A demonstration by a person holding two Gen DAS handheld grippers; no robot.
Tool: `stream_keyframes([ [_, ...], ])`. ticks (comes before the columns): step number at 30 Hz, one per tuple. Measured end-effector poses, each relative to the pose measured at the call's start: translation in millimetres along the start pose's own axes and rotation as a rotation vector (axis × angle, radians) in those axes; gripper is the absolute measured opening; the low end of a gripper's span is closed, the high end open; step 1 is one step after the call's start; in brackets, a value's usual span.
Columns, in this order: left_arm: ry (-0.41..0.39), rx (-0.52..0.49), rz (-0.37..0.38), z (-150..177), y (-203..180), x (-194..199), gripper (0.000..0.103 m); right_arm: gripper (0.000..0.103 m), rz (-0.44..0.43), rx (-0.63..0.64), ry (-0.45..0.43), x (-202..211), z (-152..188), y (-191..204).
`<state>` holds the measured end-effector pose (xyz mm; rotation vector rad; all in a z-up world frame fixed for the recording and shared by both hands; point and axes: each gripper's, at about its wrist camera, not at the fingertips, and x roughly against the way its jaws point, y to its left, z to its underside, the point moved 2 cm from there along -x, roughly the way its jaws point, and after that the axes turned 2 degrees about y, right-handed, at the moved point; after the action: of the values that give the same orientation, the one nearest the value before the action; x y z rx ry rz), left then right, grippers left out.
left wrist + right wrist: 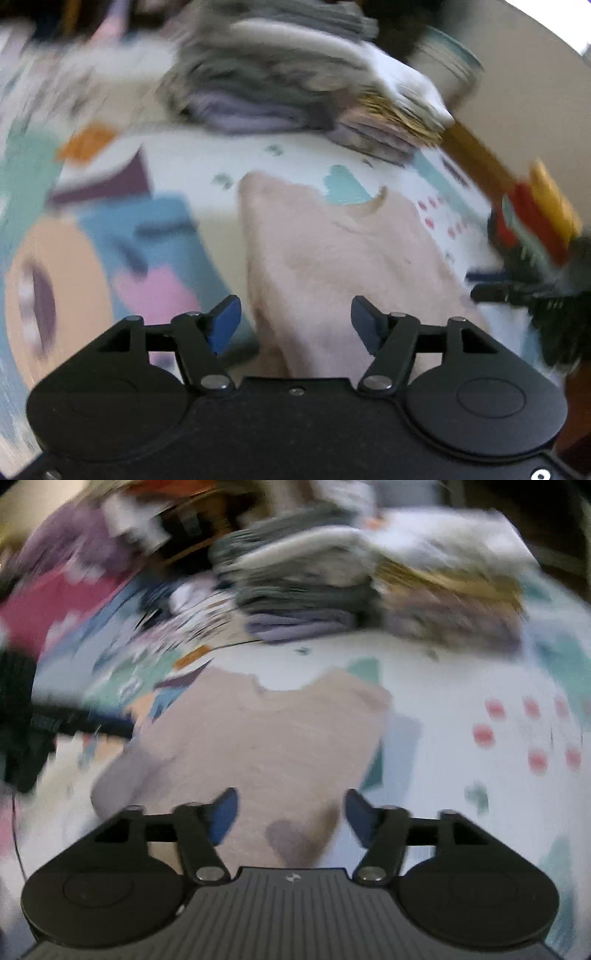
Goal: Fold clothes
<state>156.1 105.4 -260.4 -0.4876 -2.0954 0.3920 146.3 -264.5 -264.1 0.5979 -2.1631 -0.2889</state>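
Observation:
A pale pink garment [332,266] lies spread flat on the patterned bed sheet [207,166], its neckline toward the far side. My left gripper [295,325] hovers over its near part with blue pads wide apart and nothing pinched between them. In the right wrist view the same pink garment [266,746] fills the middle, and my right gripper [290,818] stands open above its near edge, the cloth lying below the fingers and not pinched. The other gripper [517,291] shows as a dark blurred shape at the right edge of the left wrist view.
Two stacks of folded clothes [306,590] in grey, lilac, white and mustard stand at the far side of the bed. Loose purple and red clothes [66,572] lie at the far left. A wooden bed edge [476,158] runs along the right.

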Motion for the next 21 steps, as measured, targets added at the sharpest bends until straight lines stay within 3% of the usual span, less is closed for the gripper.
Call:
stream_keyframes([
  [3,0.019,0.088,0.041,0,7,-13,0.065,0.07,-0.039,-0.186,0.016,-10,1,-25],
  [6,0.052,0.154,0.08,0,9,-31,0.065,0.071,-0.073,-0.295,0.063,-27,4,-39],
  [8,0.069,0.156,0.093,2,3,-44,0.065,0.072,-0.106,-0.329,0.1,-39,8,-43],
  [11,0.053,0.14,0.086,1,-7,-53,0.065,0.072,-0.121,-0.308,0.087,-46,6,-39],
  [13,0.041,0.181,0.095,5,-6,-52,0.064,0.072,-0.135,-0.328,0.086,-49,3,-39],
  [15,0.029,0.226,0.104,10,-4,-51,0.055,0.071,-0.133,-0.33,0.087,-50,4,-37],
  [17,0.029,0.263,0.117,18,-6,-50,0.046,0.062,-0.13,-0.332,0.091,-50,6,-36],
  [19,0.044,0.317,0.148,25,-9,-50,0.04,0.043,-0.154,-0.375,0.1,-48,12,-37],
  [21,0.057,0.342,0.171,34,-14,-47,0.038,0.041,-0.188,-0.449,0.116,-44,22,-40],
])
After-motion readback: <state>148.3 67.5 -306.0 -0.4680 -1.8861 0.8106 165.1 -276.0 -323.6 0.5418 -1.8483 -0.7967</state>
